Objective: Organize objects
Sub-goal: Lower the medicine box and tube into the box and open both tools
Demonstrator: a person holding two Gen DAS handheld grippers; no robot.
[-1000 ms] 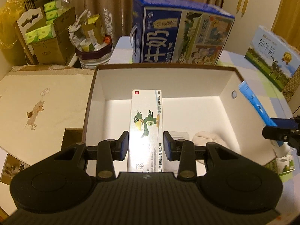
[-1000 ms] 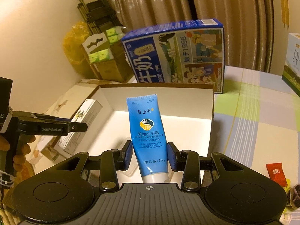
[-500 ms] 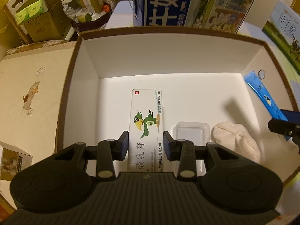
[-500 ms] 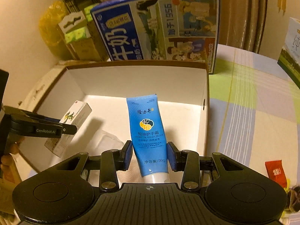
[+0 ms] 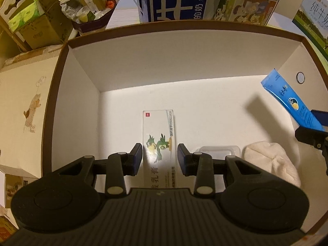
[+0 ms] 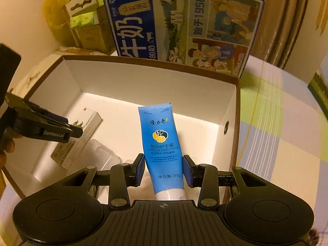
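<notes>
I hold 2 items over the white box: my left gripper clasps the ointment carton, my right gripper the blue tube. Next: lower, then release.

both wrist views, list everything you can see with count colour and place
storage box: 1, white inside, brown rim, centre
ointment carton: 1, white with green bird, between left fingers
hand cream tube: 1, blue, between right fingers, over box
clear plastic tray: 1, transparent, box floor
cloth: 1, cream, box floor right
milk carton: 1, blue, behind box
tablecloth: 1, checked green and lilac, right of box
left gripper: 1, black
right gripper: 1, black
</notes>
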